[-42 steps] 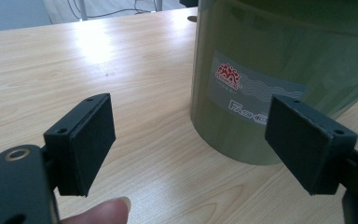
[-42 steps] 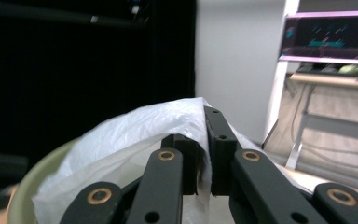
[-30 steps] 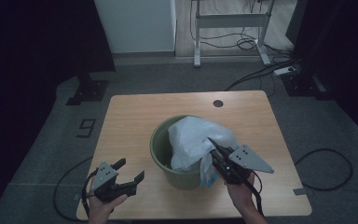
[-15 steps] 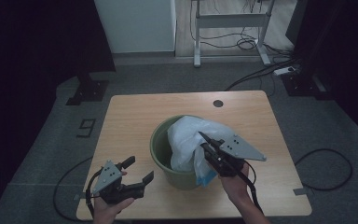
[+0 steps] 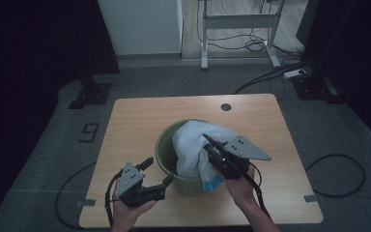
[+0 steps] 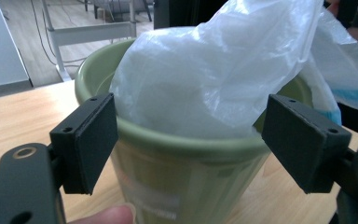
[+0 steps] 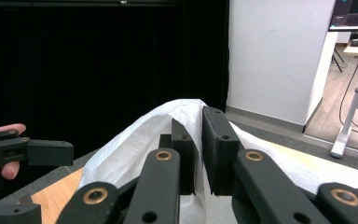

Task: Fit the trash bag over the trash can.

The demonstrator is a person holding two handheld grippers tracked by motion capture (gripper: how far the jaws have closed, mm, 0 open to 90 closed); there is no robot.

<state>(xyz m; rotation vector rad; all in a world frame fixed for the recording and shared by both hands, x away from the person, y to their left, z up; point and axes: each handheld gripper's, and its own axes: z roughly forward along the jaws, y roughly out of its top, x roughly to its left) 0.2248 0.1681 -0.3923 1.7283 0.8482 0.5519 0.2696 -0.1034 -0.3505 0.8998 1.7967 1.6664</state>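
Plastic bag, white and thin, bulges out of the green bucket that stands near the middle of the wooden table, a little toward my near edge. Part of the bag spills over the bucket's near right rim, and there I see a light blue patch on it. In the left gripper view the bag rises well above the bucket's rim.

My right gripper reaches in over the near right of the bucket, held by my right hand. Its jaws are pinched narrow on a fold of the bag; in the right gripper view the film runs up between the two pads and over their tips.

My left gripper sits just beside the bucket's near left wall, held by my left hand. Its jaws stand wide apart, and in the left gripper view one pad lies on each side of the bucket, holding nothing. I cannot tell whether either pad touches the wall.

A dark round hole marks the table's far right part. On the grey floor beyond, cables trail near a white desk frame
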